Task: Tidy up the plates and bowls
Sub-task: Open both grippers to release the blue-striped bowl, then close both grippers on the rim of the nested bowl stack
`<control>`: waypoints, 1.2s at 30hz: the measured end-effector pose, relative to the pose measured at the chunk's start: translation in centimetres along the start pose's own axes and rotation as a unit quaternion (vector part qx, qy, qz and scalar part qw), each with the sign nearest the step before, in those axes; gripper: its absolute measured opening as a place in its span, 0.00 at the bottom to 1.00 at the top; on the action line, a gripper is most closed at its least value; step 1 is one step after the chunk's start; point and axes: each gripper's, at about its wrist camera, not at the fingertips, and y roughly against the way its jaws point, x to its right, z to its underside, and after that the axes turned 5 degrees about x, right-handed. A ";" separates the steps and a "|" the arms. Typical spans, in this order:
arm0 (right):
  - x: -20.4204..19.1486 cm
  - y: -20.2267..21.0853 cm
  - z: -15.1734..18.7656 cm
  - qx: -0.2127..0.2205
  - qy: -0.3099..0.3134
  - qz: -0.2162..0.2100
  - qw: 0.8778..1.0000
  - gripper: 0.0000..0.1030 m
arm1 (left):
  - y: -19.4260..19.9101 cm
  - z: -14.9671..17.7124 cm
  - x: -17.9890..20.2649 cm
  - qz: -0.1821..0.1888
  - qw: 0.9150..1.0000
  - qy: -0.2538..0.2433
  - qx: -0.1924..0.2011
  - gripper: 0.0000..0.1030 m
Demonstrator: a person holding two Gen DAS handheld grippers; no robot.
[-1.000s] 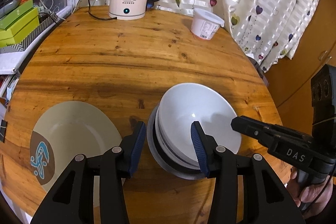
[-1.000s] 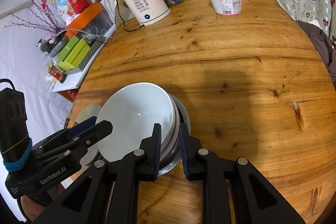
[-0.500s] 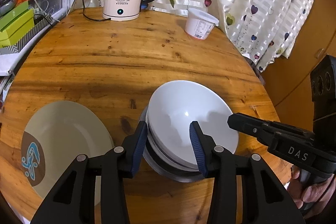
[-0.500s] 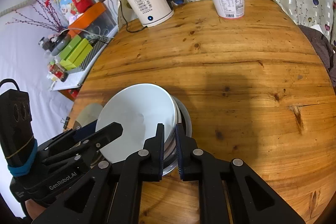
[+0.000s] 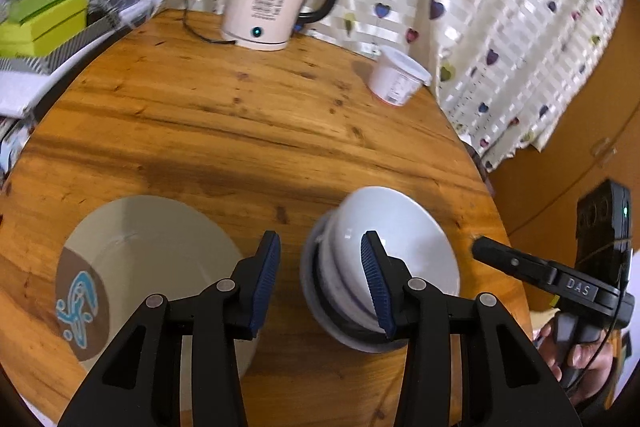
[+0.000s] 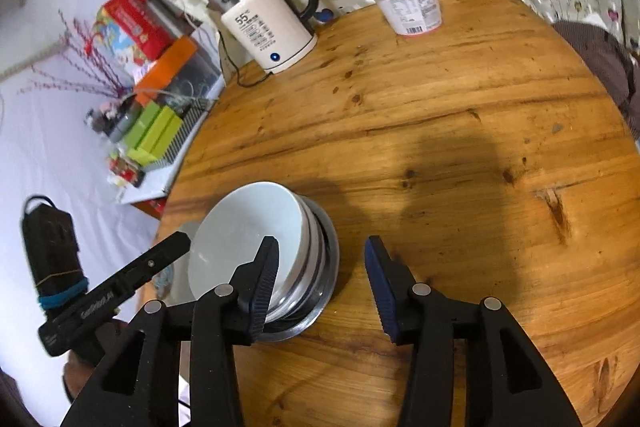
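- Wooden and round, the table (image 6: pixel 460 131) carries our stack of bowls (image 5: pixel 384 259) near its front edge, white bowls nested on a grey metal dish; a beige plate (image 5: pixel 152 259) with a brown patch and blue motif lies just left of the stack, apart from it.
- We read "55" on the kettle (image 6: pixel 268 27) in the right wrist view; the smaller print under it is too fine to make out. The left wrist view is blurred there.
- The white tub (image 6: pixel 412 3) at the far edge bears a printed label and a barcode, though we cannot read the words.
- "DAS" shows on the side of our right gripper (image 5: pixel 478 249); the lettering on our left gripper (image 6: pixel 180 239) seems to begin "Gen", but it is blurred.
- Our right gripper's jaws have just been opening; they stand wide, one pad in front of the stack's rim and the other over bare wood, gripping nothing.
- Our left gripper's jaws stand apart and empty, over the gap between plate and stack.
- Bare wood spreads wide from the stack to the kettle and tub, and to the right edge.
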 end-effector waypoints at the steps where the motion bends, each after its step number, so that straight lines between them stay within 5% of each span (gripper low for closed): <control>1: 0.3 0.1 0.0 0.000 -0.005 -0.002 1.000 0.43 | 0.0 0.1 -0.3 0.000 1.000 0.004 -0.002 0.42; 10: 2.7 -0.2 1.1 -0.017 -0.041 -0.024 0.999 0.41 | 0.3 2.1 -2.3 0.020 0.998 0.044 -0.027 0.42; 15: 3.3 -0.9 1.6 -0.029 -0.051 -0.044 0.997 0.21 | 0.1 3.3 -2.5 0.039 0.996 0.062 -0.045 0.42; 28: 4.0 -2.7 2.1 -0.052 -0.076 -0.104 0.990 0.20 | -1.3 4.3 -2.1 0.064 0.993 0.075 -0.070 0.42; 36: 4.4 -3.2 2.4 -0.061 -0.080 -0.115 0.988 0.09 | -2.1 4.1 -2.1 0.080 0.991 0.081 -0.068 0.42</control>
